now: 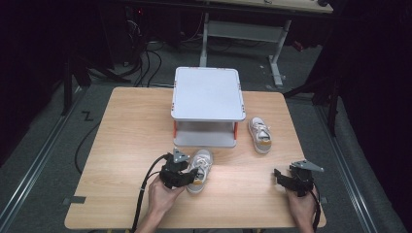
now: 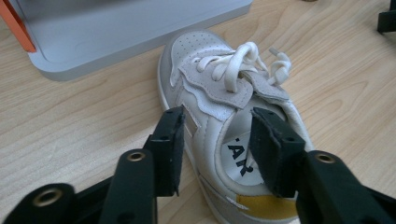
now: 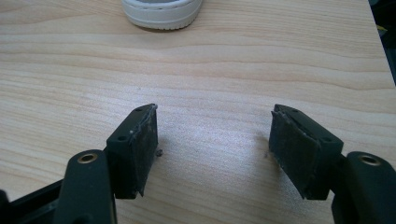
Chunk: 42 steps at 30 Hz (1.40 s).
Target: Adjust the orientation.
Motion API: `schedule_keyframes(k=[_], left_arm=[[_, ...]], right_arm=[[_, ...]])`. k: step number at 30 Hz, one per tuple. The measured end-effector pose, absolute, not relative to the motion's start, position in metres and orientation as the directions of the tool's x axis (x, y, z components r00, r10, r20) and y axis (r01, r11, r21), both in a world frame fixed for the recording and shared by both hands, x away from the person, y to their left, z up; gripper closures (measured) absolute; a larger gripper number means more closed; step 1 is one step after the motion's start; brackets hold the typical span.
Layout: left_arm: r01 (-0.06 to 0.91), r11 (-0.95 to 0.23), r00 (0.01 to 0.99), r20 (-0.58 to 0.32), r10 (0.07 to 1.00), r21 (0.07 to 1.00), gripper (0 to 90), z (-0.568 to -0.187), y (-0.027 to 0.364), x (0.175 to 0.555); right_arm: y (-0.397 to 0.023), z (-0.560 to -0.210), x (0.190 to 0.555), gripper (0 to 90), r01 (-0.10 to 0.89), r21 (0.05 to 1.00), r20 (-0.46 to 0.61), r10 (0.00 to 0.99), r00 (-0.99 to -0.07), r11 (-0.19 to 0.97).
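Note:
A small white and grey sneaker (image 1: 203,162) with white laces lies on the wooden table (image 1: 126,136), toe toward a grey stand (image 1: 208,92). My left gripper (image 1: 187,174) sits at its heel end. In the left gripper view the sneaker (image 2: 219,79) has one side wall between the jaws of my left gripper (image 2: 217,114): one pad stands outside the shoe, the other inside its opening, and neither presses on it. A second matching sneaker (image 1: 260,135) lies to the right of the stand. My right gripper (image 1: 279,177) rests near the table's front right, and in its own view the right gripper (image 3: 212,112) is open over bare wood.
The grey two-level stand (image 2: 116,28) with orange legs (image 2: 16,23) stands at the table's far middle. A white sneaker sole (image 3: 161,11) shows at the top of the right gripper view. Cables and a desk frame (image 1: 277,53) are on the floor beyond the table.

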<state>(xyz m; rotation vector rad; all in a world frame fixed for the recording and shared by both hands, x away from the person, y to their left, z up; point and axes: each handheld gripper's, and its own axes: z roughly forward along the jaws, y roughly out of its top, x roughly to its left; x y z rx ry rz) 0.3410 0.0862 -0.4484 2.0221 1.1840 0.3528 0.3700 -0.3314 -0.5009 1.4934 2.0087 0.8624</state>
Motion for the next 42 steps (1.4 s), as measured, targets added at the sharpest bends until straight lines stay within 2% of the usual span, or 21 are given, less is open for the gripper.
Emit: schedule_keyframes(k=[9,17,30,32,42], left_arm=[[0.604,-0.239,0.533,-0.162,0.831,0.760,44.4,-0.443,0.098,0.340],[0.587,-0.217,0.529,-0.166,0.832,0.780,41.2,-0.438,0.117,0.337],[0.581,-0.159,0.464,-0.164,0.871,0.798,36.7,-0.437,0.159,0.338],[0.583,-0.154,0.451,-0.160,0.878,0.798,36.4,-0.440,0.167,0.338],[0.602,-0.109,0.359,-0.147,0.922,0.791,36.2,-0.461,0.194,0.341]], right_arm=[[-0.331,-0.501,0.370,32.6,0.650,0.732,-0.018,0.959,-0.282,0.205],[-0.331,-0.501,0.370,32.8,0.649,0.732,-0.021,0.959,-0.281,0.206],[-0.331,-0.501,0.370,35.6,0.647,0.734,-0.022,0.959,-0.283,0.208],[-0.331,-0.500,0.368,44.8,0.644,0.738,-0.021,0.962,-0.272,0.199],[-0.334,-0.500,0.366,53.7,0.645,0.740,-0.017,0.965,-0.263,0.189]])
